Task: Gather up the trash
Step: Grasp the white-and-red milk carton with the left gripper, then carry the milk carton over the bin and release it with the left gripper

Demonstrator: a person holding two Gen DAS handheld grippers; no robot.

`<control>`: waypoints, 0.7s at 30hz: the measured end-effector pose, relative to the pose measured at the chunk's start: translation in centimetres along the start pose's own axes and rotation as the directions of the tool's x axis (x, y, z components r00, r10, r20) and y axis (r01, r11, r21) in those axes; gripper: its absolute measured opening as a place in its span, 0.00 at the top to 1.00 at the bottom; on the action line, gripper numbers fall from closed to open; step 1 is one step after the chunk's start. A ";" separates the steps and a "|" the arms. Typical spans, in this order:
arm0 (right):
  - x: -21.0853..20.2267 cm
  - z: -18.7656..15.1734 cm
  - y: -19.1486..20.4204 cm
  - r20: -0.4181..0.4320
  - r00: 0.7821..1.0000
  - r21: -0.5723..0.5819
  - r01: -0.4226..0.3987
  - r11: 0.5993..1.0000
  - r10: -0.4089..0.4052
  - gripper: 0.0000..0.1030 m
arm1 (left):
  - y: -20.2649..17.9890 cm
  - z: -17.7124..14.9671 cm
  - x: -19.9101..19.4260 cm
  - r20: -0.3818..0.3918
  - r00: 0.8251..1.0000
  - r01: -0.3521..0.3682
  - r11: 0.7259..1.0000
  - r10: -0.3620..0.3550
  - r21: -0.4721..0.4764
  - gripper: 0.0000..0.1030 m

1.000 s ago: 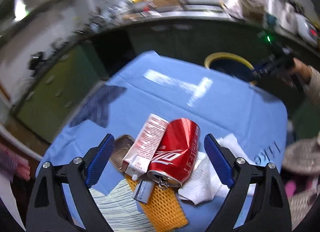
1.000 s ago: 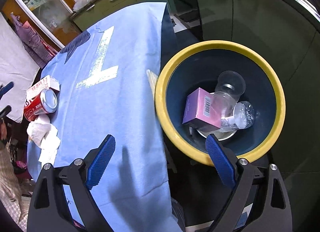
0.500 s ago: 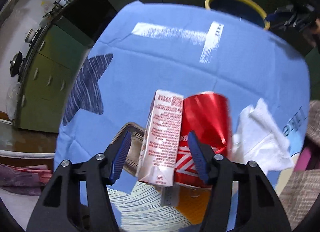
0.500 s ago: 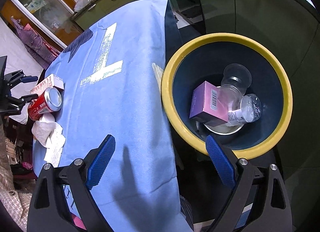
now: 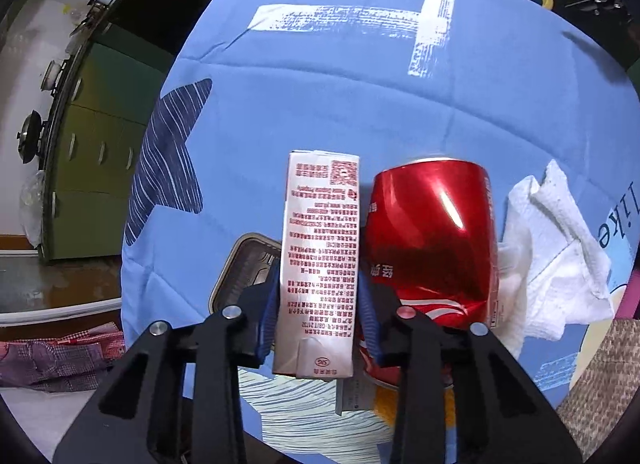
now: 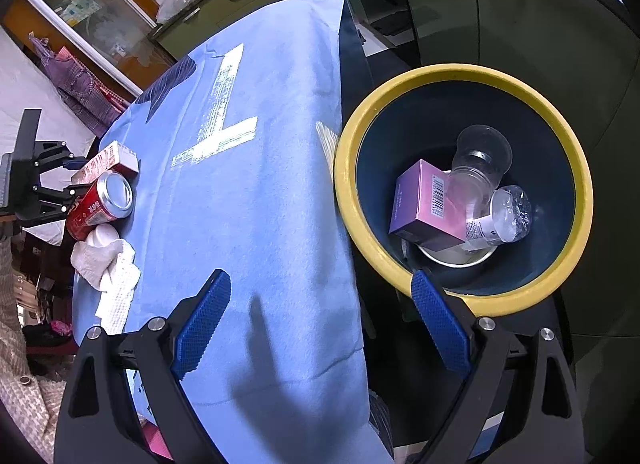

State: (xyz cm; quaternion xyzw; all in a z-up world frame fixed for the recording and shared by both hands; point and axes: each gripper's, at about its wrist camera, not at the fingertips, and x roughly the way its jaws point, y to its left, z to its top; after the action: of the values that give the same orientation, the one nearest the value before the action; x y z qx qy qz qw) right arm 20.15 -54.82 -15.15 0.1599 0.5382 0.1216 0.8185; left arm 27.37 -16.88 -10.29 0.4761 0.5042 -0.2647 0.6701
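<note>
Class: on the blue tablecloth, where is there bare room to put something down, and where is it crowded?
Bare: the tablecloth from the white T print to the bin. Crowded: the far corner with carton, red can and tissues.

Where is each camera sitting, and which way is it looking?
Left wrist: rides on the left gripper, looking along its fingers at the carton they pinch, beside the red can.
Right wrist: rides on the open right gripper, looking down at the blue tablecloth edge and the yellow-rimmed bin; no skin shows.
Shared: carton, can, white tissue, tablecloth, bin; the right view also catches the left gripper.
</note>
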 end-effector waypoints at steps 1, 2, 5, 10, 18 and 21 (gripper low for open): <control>0.0 0.0 0.0 0.001 1.000 -0.001 0.000 1.000 0.000 0.12 | 0.1 0.0 0.0 0.002 1.000 -0.002 1.000 0.002 -0.003 0.67; -0.1 -0.1 0.1 0.002 1.000 -0.002 -0.001 1.000 0.001 0.12 | 0.1 0.0 0.0 0.004 1.000 -0.002 1.000 0.002 -0.004 0.67; -0.4 -0.1 0.3 0.007 1.000 -0.006 -0.005 1.000 0.005 0.12 | 0.2 -0.1 -0.6 0.018 1.000 -0.003 1.000 0.003 -0.019 0.68; -0.9 -0.3 1.0 0.022 1.000 -0.015 -0.019 1.000 0.019 0.12 | 1.1 -0.4 -2.2 0.067 0.998 -0.001 0.998 0.005 -0.064 0.68; -2.9 -1.5 1.9 0.068 0.997 -0.020 -0.043 0.999 0.044 0.12 | 1.9 -0.4 -4.8 0.131 0.991 -0.004 0.993 0.020 -0.121 0.68; -3.7 -2.5 2.1 0.083 0.996 -0.020 -0.035 0.999 0.036 0.12 | 1.8 0.2 -6.2 0.161 0.986 -0.010 0.989 0.035 -0.150 0.68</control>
State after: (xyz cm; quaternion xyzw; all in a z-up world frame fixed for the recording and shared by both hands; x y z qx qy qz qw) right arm 16.29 -53.95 -12.12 0.1667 0.4997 0.1344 0.8393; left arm 26.80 -17.11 -3.90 0.4071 0.4604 -0.2569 0.7458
